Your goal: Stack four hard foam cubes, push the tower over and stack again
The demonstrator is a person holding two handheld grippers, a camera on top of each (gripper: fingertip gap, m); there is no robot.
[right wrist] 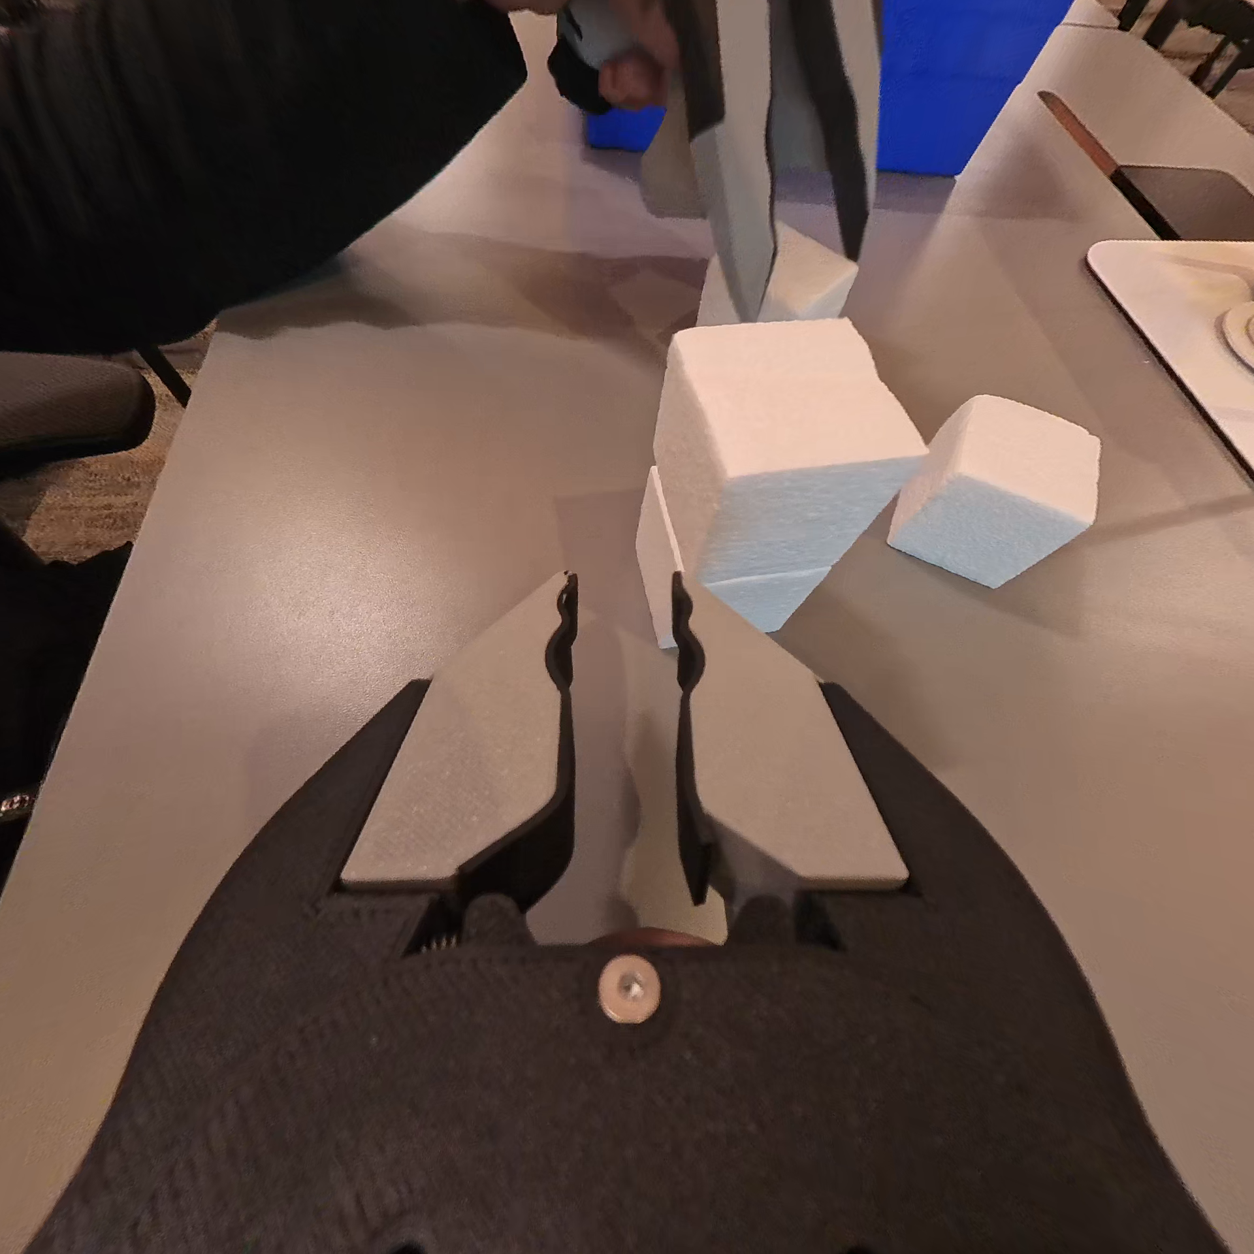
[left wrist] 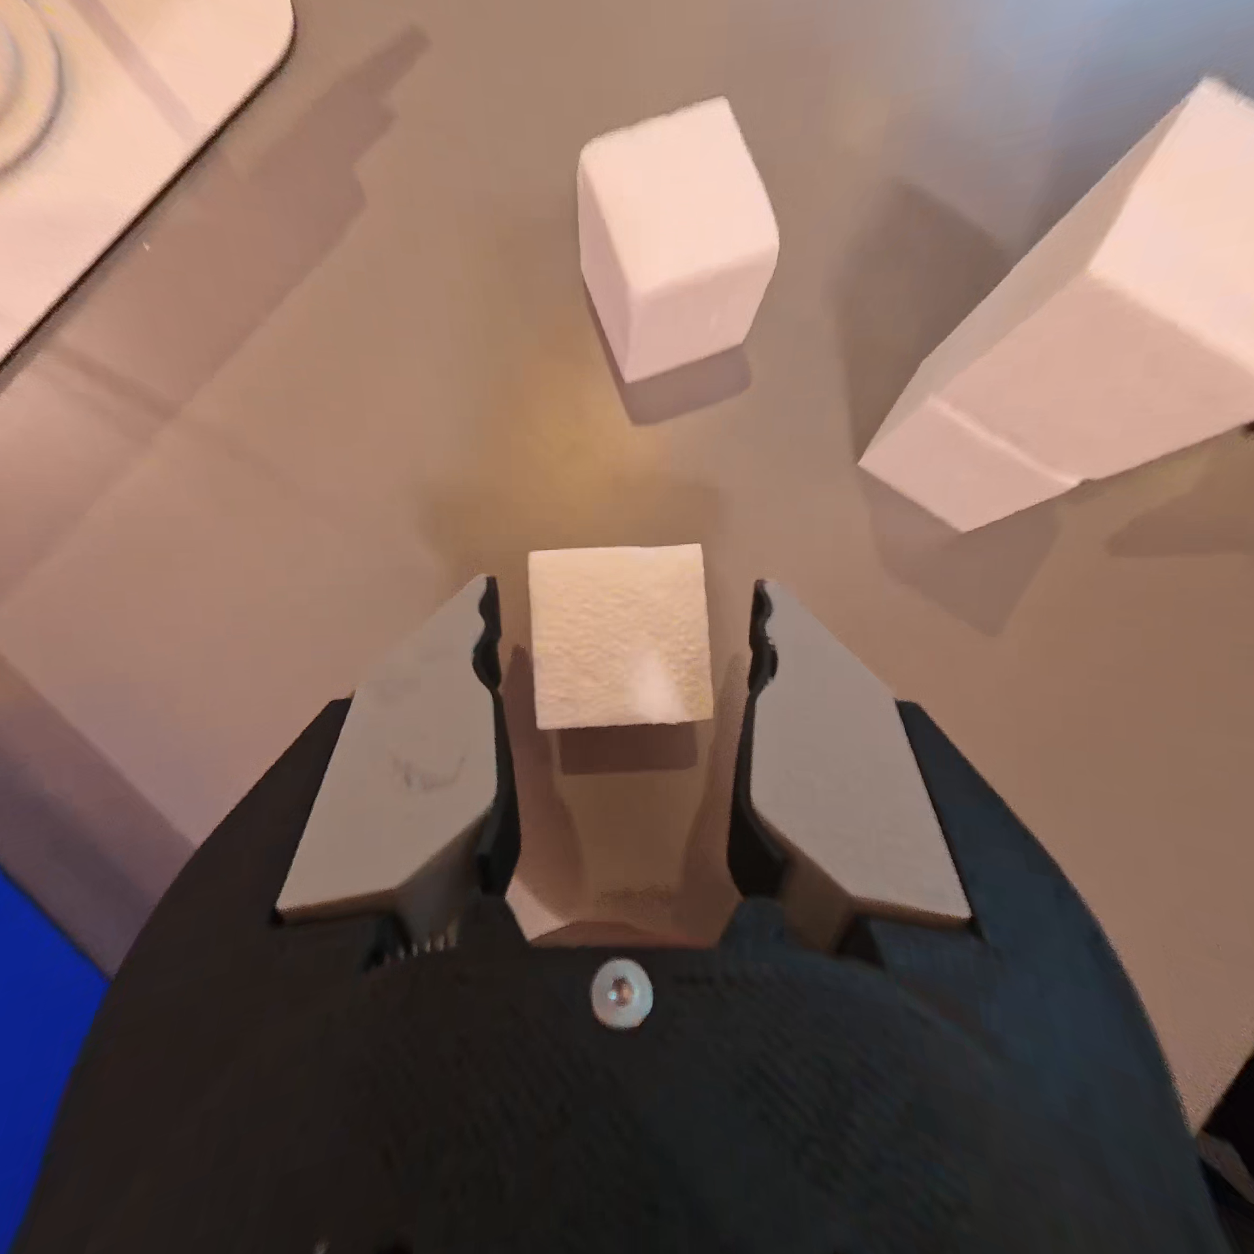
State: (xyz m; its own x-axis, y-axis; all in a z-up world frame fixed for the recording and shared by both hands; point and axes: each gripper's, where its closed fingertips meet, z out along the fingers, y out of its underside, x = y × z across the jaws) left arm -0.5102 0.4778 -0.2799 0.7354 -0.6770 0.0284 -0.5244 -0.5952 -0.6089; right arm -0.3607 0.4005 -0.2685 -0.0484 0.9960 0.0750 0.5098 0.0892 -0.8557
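Four white foam cubes lie on the grey table (right wrist: 339,543). In the left wrist view my left gripper (left wrist: 624,600) points down, open, with one cube (left wrist: 617,644) between its fingers and a gap on each side. A single cube (left wrist: 675,237) stands beyond it. A stack of two cubes (left wrist: 1086,326) stands to the right. In the right wrist view my right gripper (right wrist: 624,583) is open and empty, low over the table, just left of the stack (right wrist: 780,441). The single cube (right wrist: 997,488) is right of the stack. The left gripper (right wrist: 801,278) straddles the far cube (right wrist: 824,292).
A white tray (left wrist: 136,136) with a round item lies at the table's far side, also in the right wrist view (right wrist: 1167,319). A blue box (right wrist: 950,88) stands beyond the table. A person's dark sleeve (right wrist: 203,169) reaches over the left. It is some 5 cm from my right tips to the stack (right wrist: 780,441).
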